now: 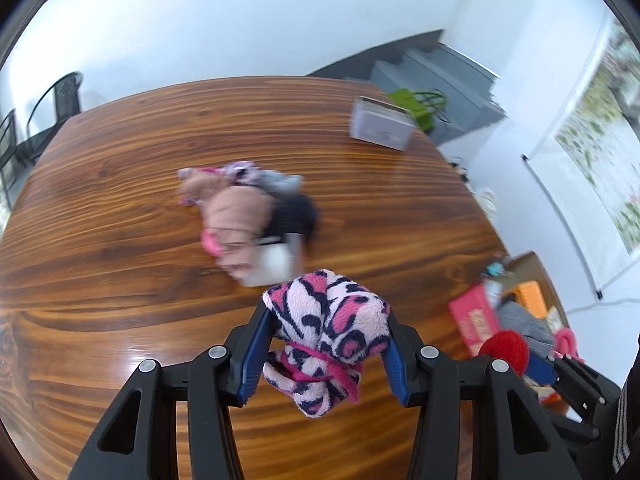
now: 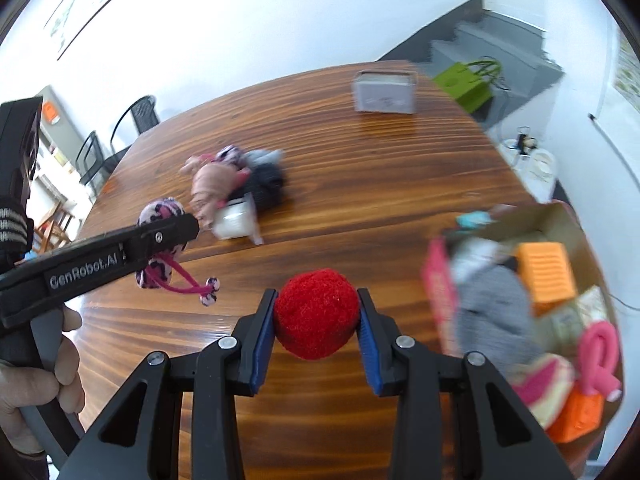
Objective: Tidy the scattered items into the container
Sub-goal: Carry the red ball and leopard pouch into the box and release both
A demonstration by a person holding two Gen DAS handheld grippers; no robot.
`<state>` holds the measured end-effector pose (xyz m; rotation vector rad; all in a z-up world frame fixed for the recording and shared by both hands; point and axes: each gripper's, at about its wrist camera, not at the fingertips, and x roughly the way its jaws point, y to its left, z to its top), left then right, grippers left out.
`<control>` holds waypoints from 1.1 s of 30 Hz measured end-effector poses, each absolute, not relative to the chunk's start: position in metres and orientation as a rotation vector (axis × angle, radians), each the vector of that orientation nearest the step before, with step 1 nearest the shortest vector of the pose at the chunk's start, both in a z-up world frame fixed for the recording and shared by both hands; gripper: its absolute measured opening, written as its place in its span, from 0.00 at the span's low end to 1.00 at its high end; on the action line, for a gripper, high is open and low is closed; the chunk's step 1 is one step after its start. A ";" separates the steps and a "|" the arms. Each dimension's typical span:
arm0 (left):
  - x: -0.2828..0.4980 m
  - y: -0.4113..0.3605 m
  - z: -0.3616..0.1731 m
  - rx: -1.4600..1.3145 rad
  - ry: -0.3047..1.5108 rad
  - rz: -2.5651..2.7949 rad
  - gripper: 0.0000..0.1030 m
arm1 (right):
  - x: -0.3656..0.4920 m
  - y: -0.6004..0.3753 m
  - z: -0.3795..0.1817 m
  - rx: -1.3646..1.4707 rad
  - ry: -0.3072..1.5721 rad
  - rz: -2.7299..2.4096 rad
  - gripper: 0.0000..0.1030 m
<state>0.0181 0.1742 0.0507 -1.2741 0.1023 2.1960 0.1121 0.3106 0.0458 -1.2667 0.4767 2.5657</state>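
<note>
Across the middle of both views a broad wooden table (image 1: 120, 240) is spreading out, most of its surface lying bare; its far edge is curving below a white wall and its right edge is running past grey steps. At that right edge a cardboard box (image 2: 560, 216) is sitting, crowded with a grey cloth, orange blocks and a pink loop, its open top facing up. Near the far right corner a small grey tin (image 2: 385, 92) is standing alone, well apart from everything else. In the table's centre a blurred heap of soft items (image 1: 248, 216) is lying, with open wood all around it. The left gripper (image 1: 326, 334) is clamping a pink leopard-print plush (image 1: 326, 320) between its blue pads, above the table. The right gripper (image 2: 316, 320) is squeezing a red pom-pom ball (image 2: 316, 314), just beside the box. A hand (image 2: 36, 380) is gripping the left tool's handle.
</note>
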 end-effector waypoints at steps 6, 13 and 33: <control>0.049 0.222 0.059 -1.236 0.138 2.112 0.50 | 0.154 0.353 0.061 -1.168 0.510 2.502 0.40; 0.078 0.261 0.062 -1.218 0.177 2.049 0.50 | 0.190 0.394 0.050 -1.172 0.497 2.422 0.40; 0.124 0.319 0.078 -1.168 0.212 1.983 0.50 | 0.221 0.464 0.058 -1.105 0.529 2.396 0.40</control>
